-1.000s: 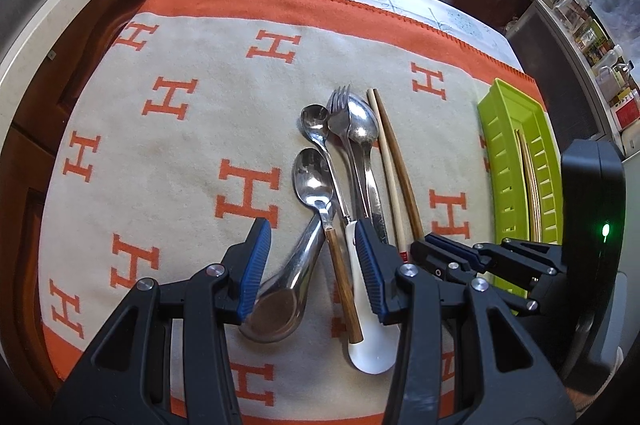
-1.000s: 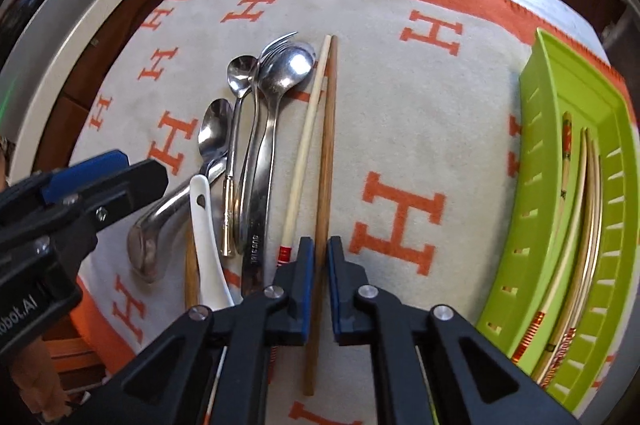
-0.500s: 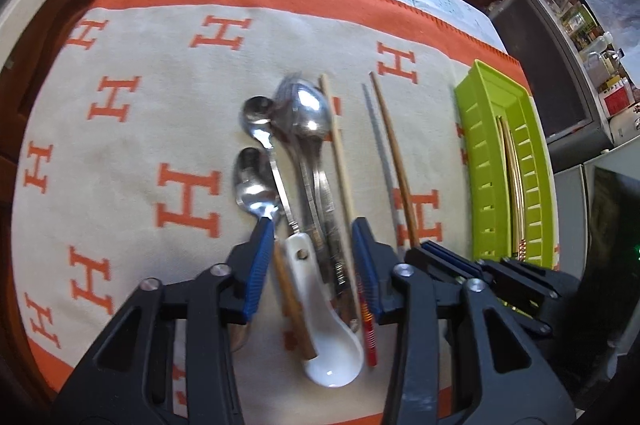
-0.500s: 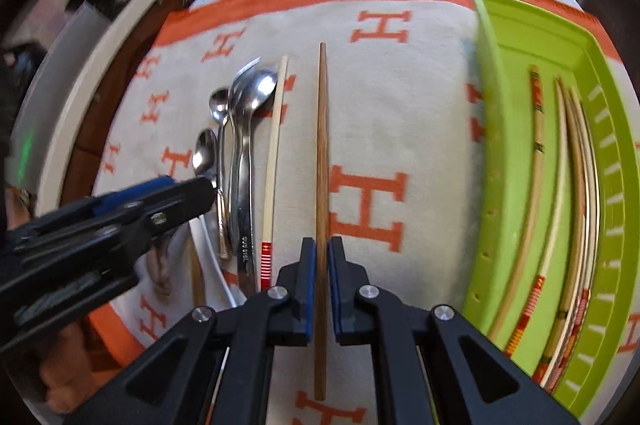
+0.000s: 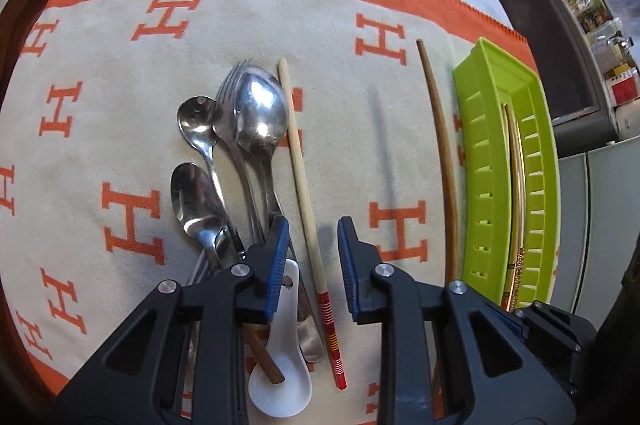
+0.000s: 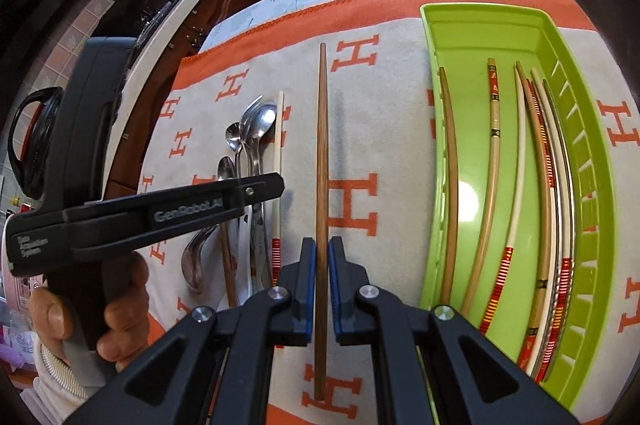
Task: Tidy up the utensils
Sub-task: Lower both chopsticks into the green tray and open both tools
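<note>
Lifting the brown chopstick (image 6: 322, 161) clear of the blanket (image 6: 384, 129), my right gripper (image 6: 319, 285) stays clamped on it, now near the green tray (image 6: 436, 185) at the blanket's right edge. My left gripper (image 5: 312, 265), fingers apart, has shifted over 1 pale chopstick (image 5: 301, 161) beside the spoons (image 5: 260, 113).

Glossy metal spoons (image 5: 262, 117), matt wooden chopstick (image 6: 322, 185), shiny plastic tray (image 6: 592, 209).
</note>
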`<state>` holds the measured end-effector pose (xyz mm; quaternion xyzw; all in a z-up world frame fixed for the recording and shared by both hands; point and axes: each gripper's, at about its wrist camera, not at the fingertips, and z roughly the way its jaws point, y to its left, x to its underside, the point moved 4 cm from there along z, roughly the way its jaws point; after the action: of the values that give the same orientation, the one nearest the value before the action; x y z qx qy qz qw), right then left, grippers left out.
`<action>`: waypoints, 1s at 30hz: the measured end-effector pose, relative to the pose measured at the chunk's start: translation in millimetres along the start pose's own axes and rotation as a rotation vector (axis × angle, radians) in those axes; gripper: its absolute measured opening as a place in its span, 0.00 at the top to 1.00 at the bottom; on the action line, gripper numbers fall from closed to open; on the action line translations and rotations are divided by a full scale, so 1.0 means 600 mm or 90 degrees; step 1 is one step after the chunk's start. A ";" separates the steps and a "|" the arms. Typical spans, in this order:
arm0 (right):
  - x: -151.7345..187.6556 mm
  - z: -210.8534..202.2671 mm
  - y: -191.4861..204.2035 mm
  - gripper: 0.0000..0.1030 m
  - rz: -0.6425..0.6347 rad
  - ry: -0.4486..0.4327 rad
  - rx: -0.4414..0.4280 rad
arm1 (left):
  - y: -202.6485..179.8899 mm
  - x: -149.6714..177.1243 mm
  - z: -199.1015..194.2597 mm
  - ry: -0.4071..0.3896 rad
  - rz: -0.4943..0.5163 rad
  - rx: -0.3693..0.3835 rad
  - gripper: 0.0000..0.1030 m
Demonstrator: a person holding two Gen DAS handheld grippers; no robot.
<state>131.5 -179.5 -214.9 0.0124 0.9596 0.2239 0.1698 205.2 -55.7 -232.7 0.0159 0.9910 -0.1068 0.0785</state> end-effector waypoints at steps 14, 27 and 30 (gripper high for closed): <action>0.003 -0.015 -0.010 0.94 0.016 -0.010 -0.021 | -0.035 -0.010 0.039 0.034 0.014 -0.044 0.93; 0.011 -0.085 -0.061 0.94 0.050 -0.067 -0.020 | -0.125 0.004 -0.015 0.027 -0.004 0.096 0.97; 0.015 -0.104 -0.096 0.94 0.072 -0.086 0.010 | -0.174 0.002 -0.041 0.015 0.015 0.134 0.97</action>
<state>105.3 -256.7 -190.3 0.0829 0.9456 0.2240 0.2208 195.1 -152.3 -187.4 0.0370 0.9749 -0.2093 0.0657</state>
